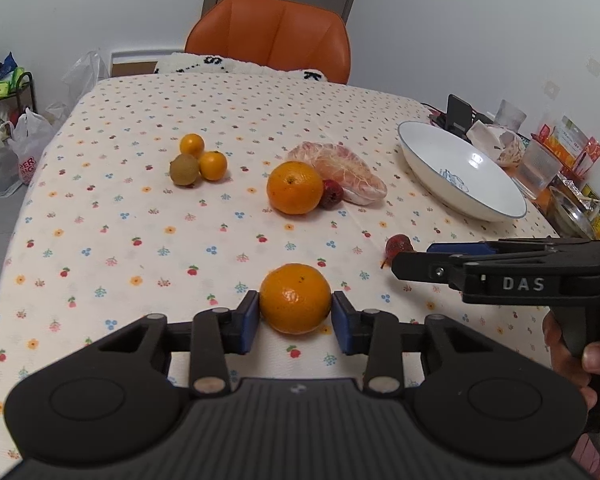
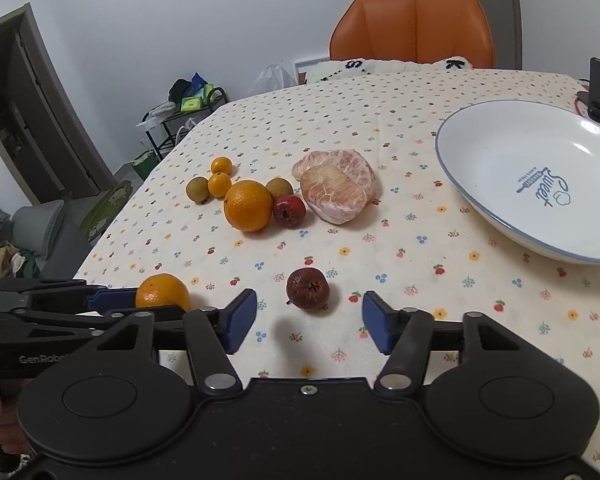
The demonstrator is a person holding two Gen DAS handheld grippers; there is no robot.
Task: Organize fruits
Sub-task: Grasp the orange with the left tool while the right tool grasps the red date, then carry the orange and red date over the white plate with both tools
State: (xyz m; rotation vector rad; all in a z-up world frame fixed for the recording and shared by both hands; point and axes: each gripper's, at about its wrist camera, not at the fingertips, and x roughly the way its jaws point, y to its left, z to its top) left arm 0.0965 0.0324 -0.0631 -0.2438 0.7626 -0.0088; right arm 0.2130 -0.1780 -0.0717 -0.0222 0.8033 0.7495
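The left gripper (image 1: 295, 312) has its pads touching both sides of the near orange (image 1: 295, 298), right in front. The right gripper (image 2: 309, 320) is wide and holds nothing; the dark red fruit (image 2: 308, 289) sits just ahead, between its fingers. The plate (image 2: 500, 216) lies ahead to its right.

2 low wrist views facing across table (image 1: 100, 208), close, sharing fruits, bowl (image 2: 500, 184), chair (image 1: 272, 36)

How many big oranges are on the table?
2. One big orange sits between the left gripper pads at the near edge; the other orange lies mid-table beside a red fruit. The two tiny ones aren't counted.
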